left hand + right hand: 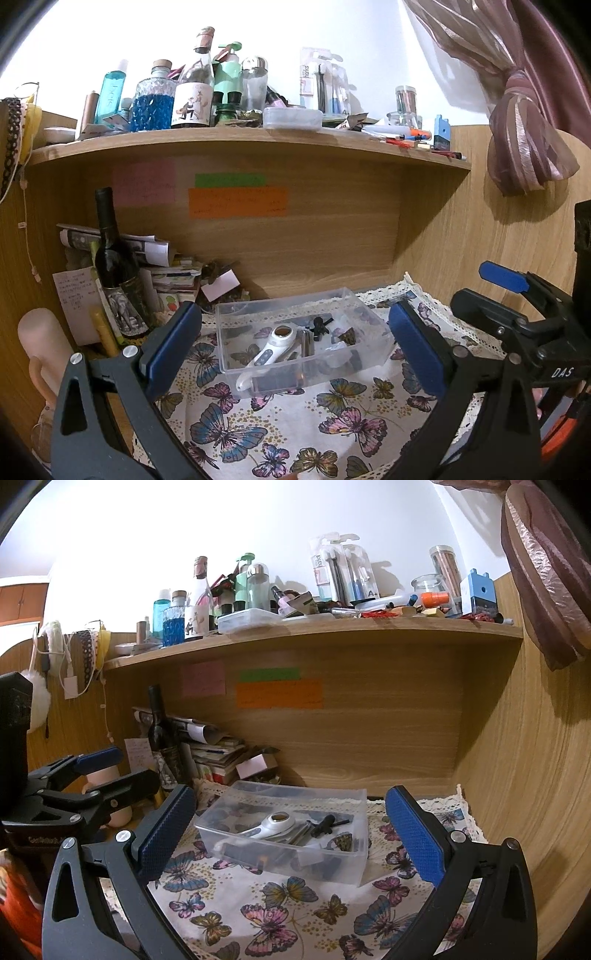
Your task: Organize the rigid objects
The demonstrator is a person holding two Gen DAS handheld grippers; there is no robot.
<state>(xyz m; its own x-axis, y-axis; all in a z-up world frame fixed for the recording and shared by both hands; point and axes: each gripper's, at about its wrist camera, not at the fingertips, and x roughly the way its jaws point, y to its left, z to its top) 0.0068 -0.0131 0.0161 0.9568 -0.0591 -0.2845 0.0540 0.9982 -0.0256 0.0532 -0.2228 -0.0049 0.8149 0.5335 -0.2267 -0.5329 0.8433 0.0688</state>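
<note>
Both grippers hang above the butterfly cloth with nothing in them. From the left wrist view, the left gripper [293, 341] has its blue pads spread wide, framing the clear plastic bin [369, 306] that sits toward the back edge of the cloth [280, 435], just before the wooden back panel. Inside lie a white handheld device [271, 349], a small metal cylinder [306, 343] beside it and a little black part [320, 325]. The right gripper [495, 291] shows at the right edge, also open.

From the right wrist view, the right gripper [290, 829] is likewise spread, with the bin [354, 864] between its pads and farther off. The left gripper [110, 771] sits at the left, clear of the wine bottle [162, 738].

If the bin is next, I'd take it by one wall, squarely, keeping it level so the contents don't slide.
</note>
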